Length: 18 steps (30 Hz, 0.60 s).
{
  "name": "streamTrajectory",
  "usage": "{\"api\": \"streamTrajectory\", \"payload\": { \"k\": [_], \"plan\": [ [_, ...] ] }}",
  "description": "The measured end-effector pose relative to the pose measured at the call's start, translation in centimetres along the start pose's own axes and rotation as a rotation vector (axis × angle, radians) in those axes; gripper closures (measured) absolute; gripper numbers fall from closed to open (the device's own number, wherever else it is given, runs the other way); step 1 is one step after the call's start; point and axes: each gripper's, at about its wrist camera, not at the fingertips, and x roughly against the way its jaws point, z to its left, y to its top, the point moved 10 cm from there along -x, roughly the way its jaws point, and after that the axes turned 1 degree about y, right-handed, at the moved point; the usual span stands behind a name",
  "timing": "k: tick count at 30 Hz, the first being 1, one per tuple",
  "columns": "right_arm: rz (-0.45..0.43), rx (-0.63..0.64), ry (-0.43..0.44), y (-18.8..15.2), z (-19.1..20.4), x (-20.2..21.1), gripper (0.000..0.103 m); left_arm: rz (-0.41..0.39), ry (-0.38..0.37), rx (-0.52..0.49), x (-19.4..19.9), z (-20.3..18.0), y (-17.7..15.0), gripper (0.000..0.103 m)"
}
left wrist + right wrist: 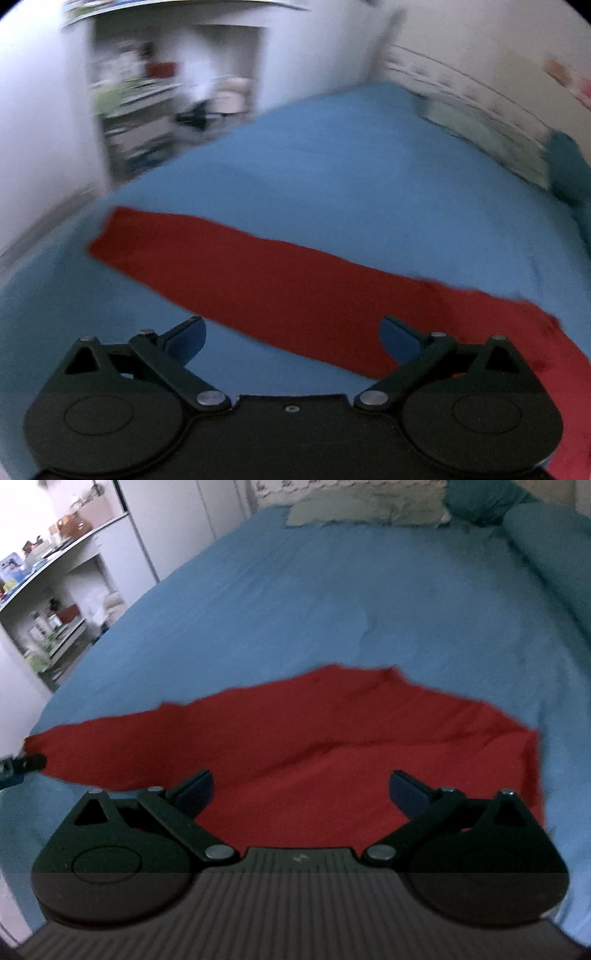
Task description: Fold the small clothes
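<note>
Both spread wide, gripping nothing: left gripper, right gripper. Red garment ahead on blue bedsheet; shelves beyond, blurred.

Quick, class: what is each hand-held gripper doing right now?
Left hand-held gripper: open, holding nothing, above the long red fabric garment.
Right hand-held gripper: open, holding nothing, above it too.
</note>
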Motion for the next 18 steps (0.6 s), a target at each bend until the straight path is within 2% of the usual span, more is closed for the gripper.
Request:
{"api": "streamTrajectory", "payload": {
  "k": [3,5,7,8,11,13,15,17,18],
  "plan": [
    [0.014,-0.001,-0.011,-1.5,2.6,-0.9,0.000,-0.009,0.058,0.085,-2.5,4.9,1.0,0.007],
    [0.021,-0.001,-0.021,-2.4,3.7,-1.4,0.000,0.001,0.077,0.142,-4.5,7.5,1.3,0.024],
    [0.027,-0.004,-0.028,-2.7,4.6,-2.3,0.000,0.009,0.091,0.182,-6.6,9.2,1.5,0.036],
    [0.026,-0.002,-0.029,-3.0,4.9,-2.7,0.000,0.006,0.095,0.195,-7.4,9.6,1.5,0.043],
    [0.025,0.008,-0.049,-3.8,5.8,-3.6,0.000,-0.011,0.116,0.220,-8.9,11.2,2.0,0.053],
    [0.023,0.001,-0.056,-4.1,5.7,-4.1,0.000,-0.026,0.115,0.233,-9.7,11.7,2.5,0.056],
    [0.022,-0.009,-0.059,-4.2,5.7,-4.5,0.000,-0.043,0.118,0.225,-9.8,11.9,2.9,0.066],
    [0.017,-0.009,-0.064,-4.2,5.5,-4.6,0.000,-0.046,0.132,0.206,-10.1,12.0,3.2,0.089],
    [0.015,-0.008,-0.068,-4.2,5.5,-4.7,0.000,-0.049,0.127,0.201,-10.2,11.9,3.5,0.093]
  ]
}}
